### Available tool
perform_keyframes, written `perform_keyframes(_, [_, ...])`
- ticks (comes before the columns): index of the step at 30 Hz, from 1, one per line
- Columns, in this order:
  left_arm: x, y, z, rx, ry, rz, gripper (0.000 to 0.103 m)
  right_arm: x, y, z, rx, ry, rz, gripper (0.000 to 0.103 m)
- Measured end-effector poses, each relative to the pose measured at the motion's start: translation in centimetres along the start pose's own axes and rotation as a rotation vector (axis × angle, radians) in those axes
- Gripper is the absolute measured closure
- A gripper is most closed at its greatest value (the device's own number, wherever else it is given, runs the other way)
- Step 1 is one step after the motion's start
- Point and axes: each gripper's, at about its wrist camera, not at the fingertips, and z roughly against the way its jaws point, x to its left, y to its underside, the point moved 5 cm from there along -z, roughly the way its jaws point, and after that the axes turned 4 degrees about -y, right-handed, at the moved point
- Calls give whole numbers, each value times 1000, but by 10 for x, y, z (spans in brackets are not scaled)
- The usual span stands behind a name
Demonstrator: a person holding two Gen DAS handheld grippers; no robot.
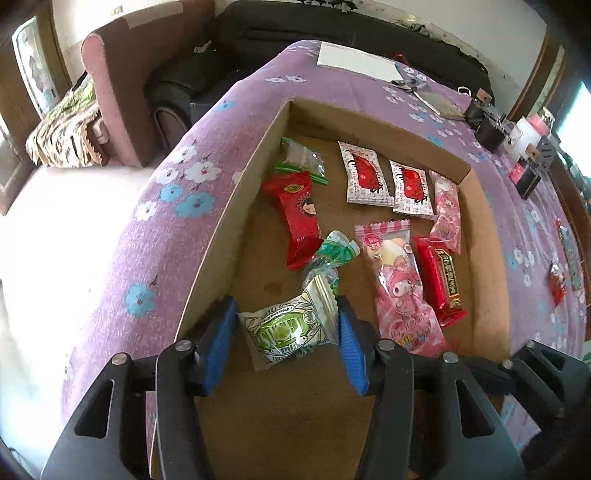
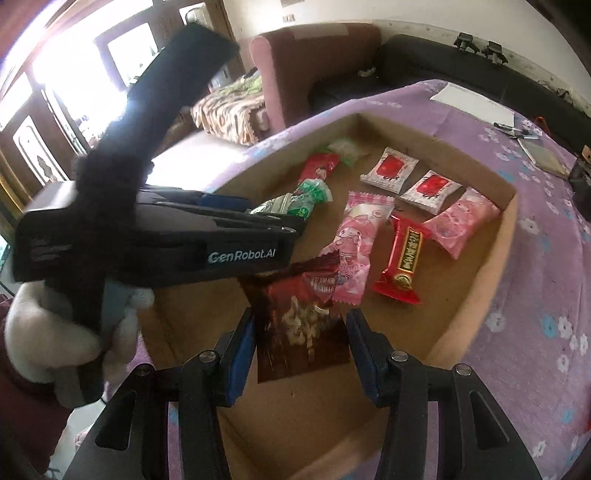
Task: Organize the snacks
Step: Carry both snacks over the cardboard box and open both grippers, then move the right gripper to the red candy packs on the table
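It was a home living room: beyond the fingertips stood a black sofa [image 1: 332, 33] and a brown armchair [image 2: 314, 70], with a flower-printed purple tablecloth [image 1: 155, 229] below them and bright windows [image 2: 74, 81] off to their left.

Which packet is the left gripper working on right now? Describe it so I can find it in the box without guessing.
Start at the cardboard box on the purple flowered tablecloth. At its near end, between the blue pads of the left gripper, lies a pale packet. It alone is cream with a green label; its neighbours are red, pink or clear green.
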Motion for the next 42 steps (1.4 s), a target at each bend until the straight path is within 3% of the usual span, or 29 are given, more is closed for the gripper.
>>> perform_keyframes(4, [8, 2, 18, -18, 29, 33, 48, 1, -2, -3, -17, 25, 19, 53])
perform_keyframes(11, [15, 10, 65, -134, 83, 71, 42, 1, -2, 16, -88, -7, -28, 52])
perform_keyframes(17, [-5, 19, 88, -197, 98, 45, 39, -4, 9, 53, -175, 8, -43, 52])
perform_keyframes(21, [-26, 27, 106, -233, 153, 37, 40, -26, 30, 84, -225, 34, -82, 51])
perform_keyframes(27, [-67, 47, 129, -248, 269, 10, 40, -121, 84, 142, -286, 150, -283, 50])
perform_keyframes(32, [-96, 60, 128, -226, 322, -11, 37, -243, 146, 203, -359, 234, -625, 48])
perform_keyframes(34, [-105, 64, 124, -209, 334, -16, 37, -273, 164, 219, -384, 269, -708, 48])
perform_keyframes(37, [-120, 70, 116, -180, 332, -35, 37, -306, 185, 238, -418, 304, -794, 48])
perform_keyframes(42, [-135, 79, 110, -169, 273, -80, 37, -325, 187, 234, -427, 297, -844, 48])
